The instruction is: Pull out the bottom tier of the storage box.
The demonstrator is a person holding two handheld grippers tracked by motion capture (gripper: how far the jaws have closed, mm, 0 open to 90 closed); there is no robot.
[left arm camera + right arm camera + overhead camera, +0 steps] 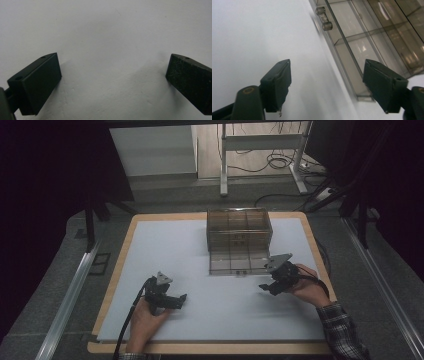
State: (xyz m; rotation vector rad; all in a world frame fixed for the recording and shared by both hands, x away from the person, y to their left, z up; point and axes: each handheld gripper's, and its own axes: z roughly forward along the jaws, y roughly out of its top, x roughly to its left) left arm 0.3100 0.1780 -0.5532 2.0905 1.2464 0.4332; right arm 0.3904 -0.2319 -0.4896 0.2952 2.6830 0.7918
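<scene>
Right gripper (266,287), jaws apart and empty, hovers beside the smoky compartment box (239,234), lid flap (239,261) down; left gripper (176,300) idles released near the worktop's (200,285) front edge.

mat (165,245): open front, left | box (239,232): blocks back centre

Both grippers' jaws wide apart

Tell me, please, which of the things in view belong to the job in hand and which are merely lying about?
In the job:
- clear compartment box, lid folded down in front
- right hand-held gripper, open, near the lid
- left hand-held gripper, open over the white mat

Lying about:
- cables on the floor
- white desk frame
</scene>
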